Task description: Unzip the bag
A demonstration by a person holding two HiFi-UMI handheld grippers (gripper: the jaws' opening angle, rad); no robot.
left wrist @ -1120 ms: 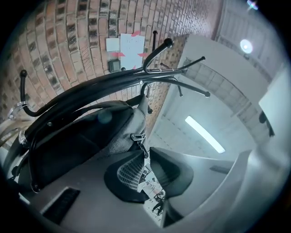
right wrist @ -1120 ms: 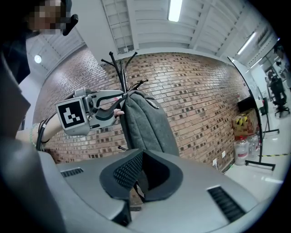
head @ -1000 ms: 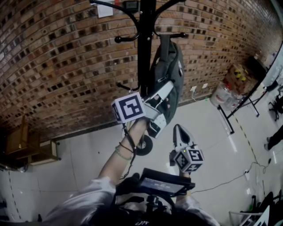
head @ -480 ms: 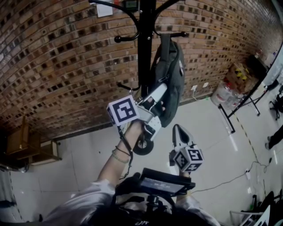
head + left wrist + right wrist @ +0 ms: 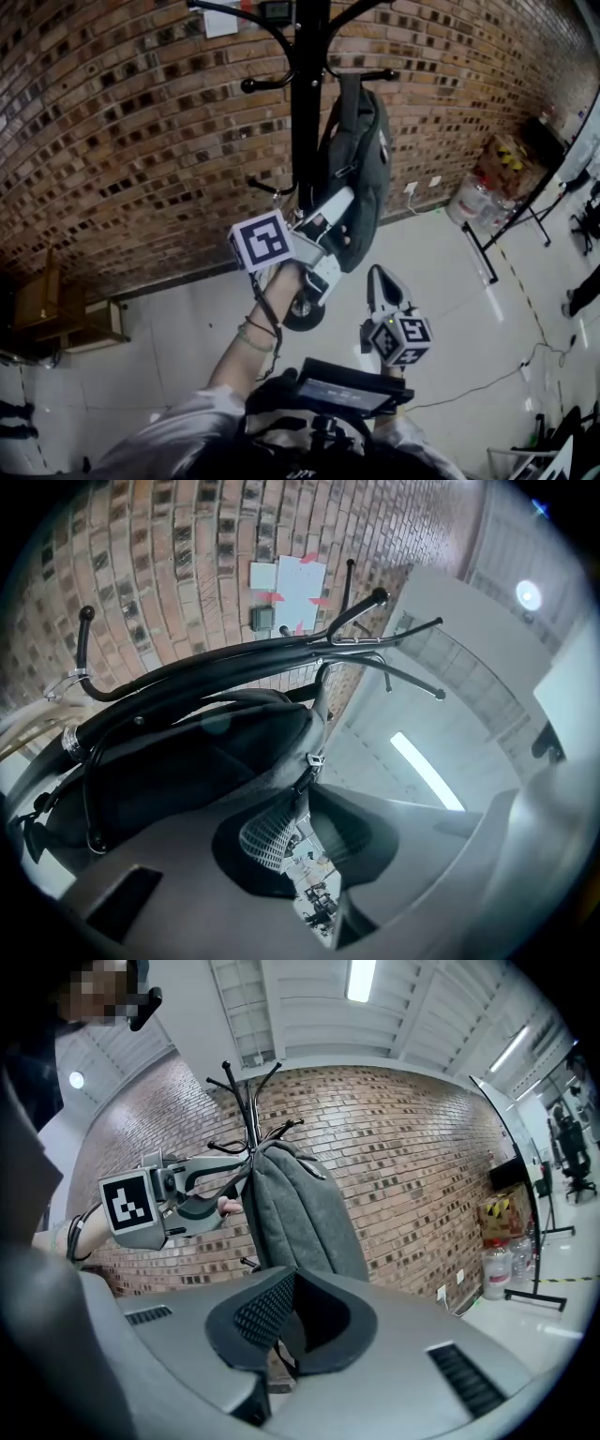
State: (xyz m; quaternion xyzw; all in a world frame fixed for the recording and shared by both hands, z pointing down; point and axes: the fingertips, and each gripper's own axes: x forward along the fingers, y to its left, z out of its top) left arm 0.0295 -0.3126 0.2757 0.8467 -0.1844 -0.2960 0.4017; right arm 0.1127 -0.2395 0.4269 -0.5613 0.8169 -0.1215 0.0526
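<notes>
A grey backpack [image 5: 364, 155] hangs by its top loop from a hook of a black coat stand [image 5: 309, 103]. My left gripper [image 5: 343, 231] reaches up to the bag's lower side. In the left gripper view its jaws [image 5: 302, 797] stand nearly together, pinching the dark tab of the zipper pull [image 5: 314, 758], with the bag [image 5: 178, 761] just behind. My right gripper [image 5: 379, 275] hovers below the bag, apart from it, its jaws closed on nothing. In the right gripper view [image 5: 289, 1279] the bag [image 5: 305, 1213] hangs ahead, with the left gripper [image 5: 202, 1206] at its left side.
A brick wall [image 5: 141, 141] runs behind the stand, whose wheeled foot [image 5: 305, 309] rests on the pale floor. Wooden furniture [image 5: 56, 309] is at the left. Water bottles [image 5: 473, 202], a box and a black metal frame [image 5: 525, 216] are at the right. Cables [image 5: 487, 380] cross the floor.
My left gripper has shifted slightly left and down beside the bag, still closed on the zipper tab. The right gripper has stayed in place.
</notes>
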